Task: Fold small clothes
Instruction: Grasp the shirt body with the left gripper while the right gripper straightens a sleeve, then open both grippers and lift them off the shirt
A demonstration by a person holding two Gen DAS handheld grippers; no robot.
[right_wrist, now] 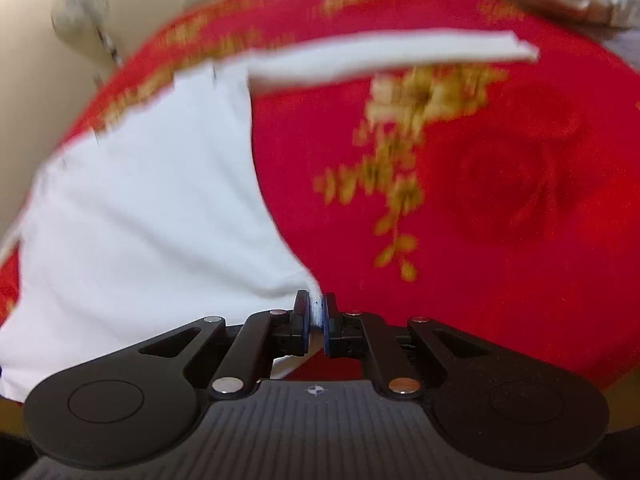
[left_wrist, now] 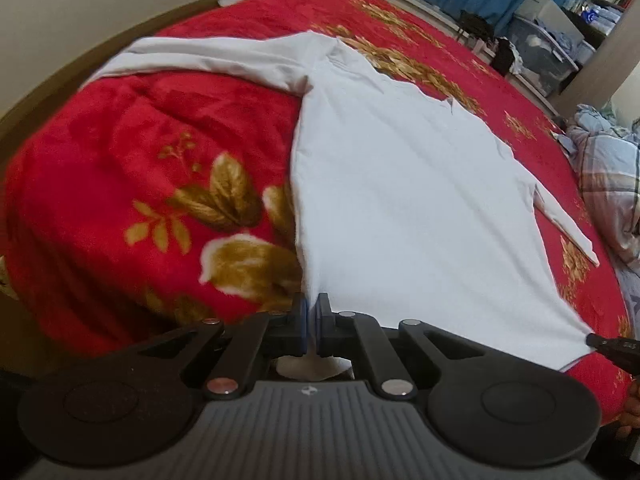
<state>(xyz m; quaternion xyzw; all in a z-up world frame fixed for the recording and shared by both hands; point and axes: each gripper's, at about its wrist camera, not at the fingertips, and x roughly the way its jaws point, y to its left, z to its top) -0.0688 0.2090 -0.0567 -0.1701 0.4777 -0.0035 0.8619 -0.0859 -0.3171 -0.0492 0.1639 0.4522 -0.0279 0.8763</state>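
Straight ahead of both tools, a white long-sleeved shirt (left_wrist: 400,184) lies spread on the red floral blanket (left_wrist: 120,184). The left gripper (left_wrist: 311,320) and right gripper (right_wrist: 318,322) each pinch a hem corner. Thin and limp, it should drape; the corners are the right holds.

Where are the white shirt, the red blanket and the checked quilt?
white shirt (left_wrist: 400,200), left wrist view, middle of its body.
red blanket (left_wrist: 120,152), left wrist view, bare red part.
checked quilt (left_wrist: 612,176), left wrist view, crumpled fold.
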